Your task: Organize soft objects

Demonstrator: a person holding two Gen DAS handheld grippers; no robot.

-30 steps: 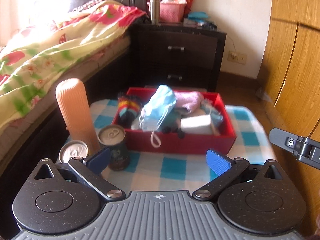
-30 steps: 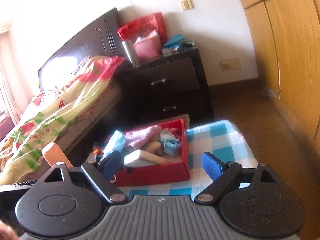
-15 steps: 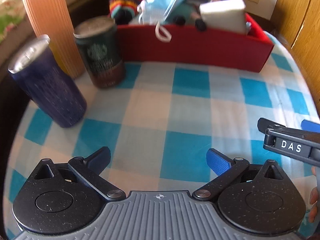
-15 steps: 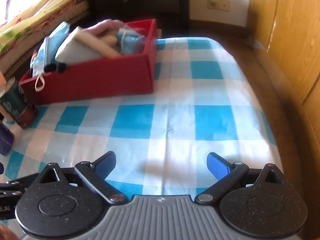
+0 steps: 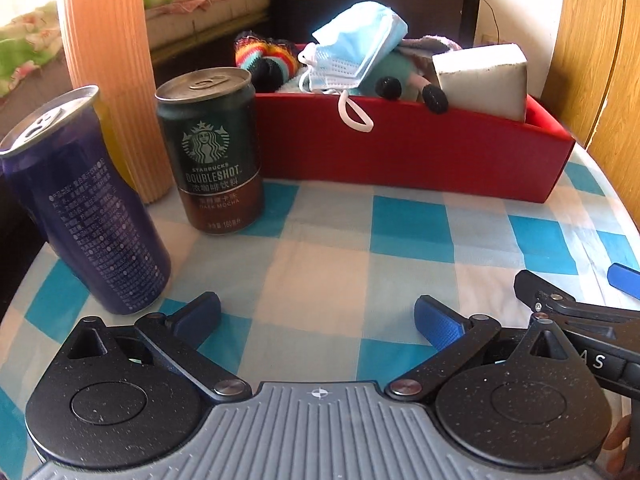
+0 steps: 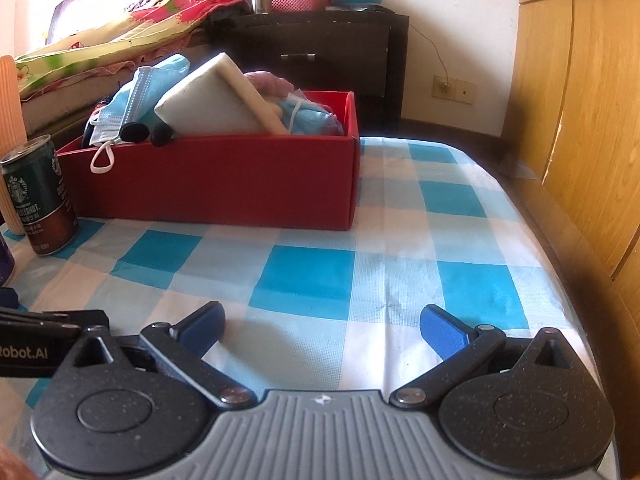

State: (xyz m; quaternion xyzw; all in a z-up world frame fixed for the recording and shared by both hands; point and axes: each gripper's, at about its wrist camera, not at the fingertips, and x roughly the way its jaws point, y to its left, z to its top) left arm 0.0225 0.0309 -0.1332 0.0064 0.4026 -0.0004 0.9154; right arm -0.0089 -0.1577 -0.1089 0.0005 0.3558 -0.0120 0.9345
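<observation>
A red box (image 5: 400,156) (image 6: 224,184) stands at the back of the checked tablecloth (image 5: 320,256). It holds soft things: a blue face mask (image 5: 356,52) (image 6: 132,100), a white sponge block (image 5: 480,76) (image 6: 208,104), a rainbow knit piece (image 5: 264,56) and pink cloth (image 6: 268,80). My left gripper (image 5: 318,316) rests low over the cloth near the front edge, open, nothing between its fingers. My right gripper (image 6: 322,326) sits beside it to the right, open and empty too; its finger (image 5: 624,280) shows in the left wrist view.
A green coffee can (image 5: 212,152) (image 6: 40,196), a purple can (image 5: 80,208) and a tall orange ribbed bottle (image 5: 108,60) stand left of the box. Bed at left, dark nightstand (image 6: 320,52) behind, wooden wardrobe (image 6: 580,120) right of the table edge.
Both grippers dropped from high above the table to just over the cloth, and the views tilted toward the table. The right jaws widened a little. Nothing was picked up.
</observation>
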